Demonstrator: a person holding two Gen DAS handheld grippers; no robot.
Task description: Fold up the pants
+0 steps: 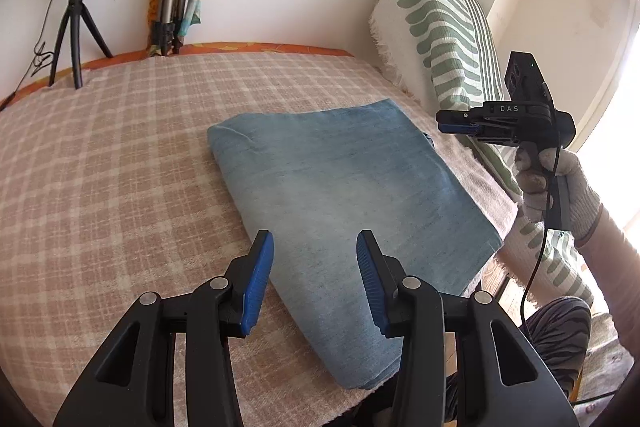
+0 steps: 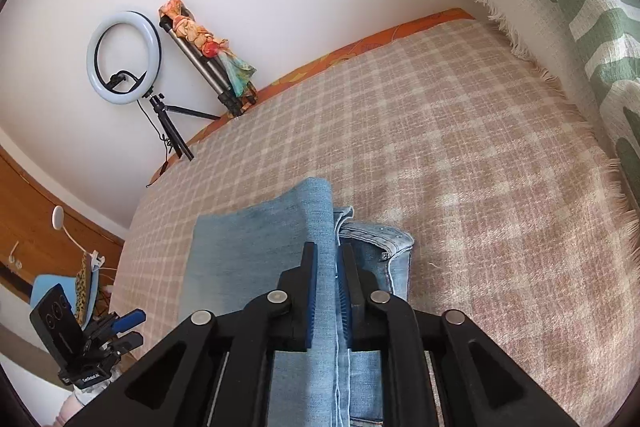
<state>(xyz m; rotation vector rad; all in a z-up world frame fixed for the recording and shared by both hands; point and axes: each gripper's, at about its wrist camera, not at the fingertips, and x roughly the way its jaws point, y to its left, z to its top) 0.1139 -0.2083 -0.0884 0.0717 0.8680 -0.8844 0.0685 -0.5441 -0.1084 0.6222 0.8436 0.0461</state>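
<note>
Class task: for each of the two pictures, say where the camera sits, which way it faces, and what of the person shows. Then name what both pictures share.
Left wrist: on the left tongs, looking down over the folded jeans; the gloved hand holds the right tongs.
Right wrist: on the right tongs, looking along the jeans' edge; left tongs low left.
Shared: jeans, checked blanket, ring light, striped pillow.

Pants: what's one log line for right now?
pants: folded on bed | left gripper: open, empty, above pants | right gripper: open, empty, in air
</note>
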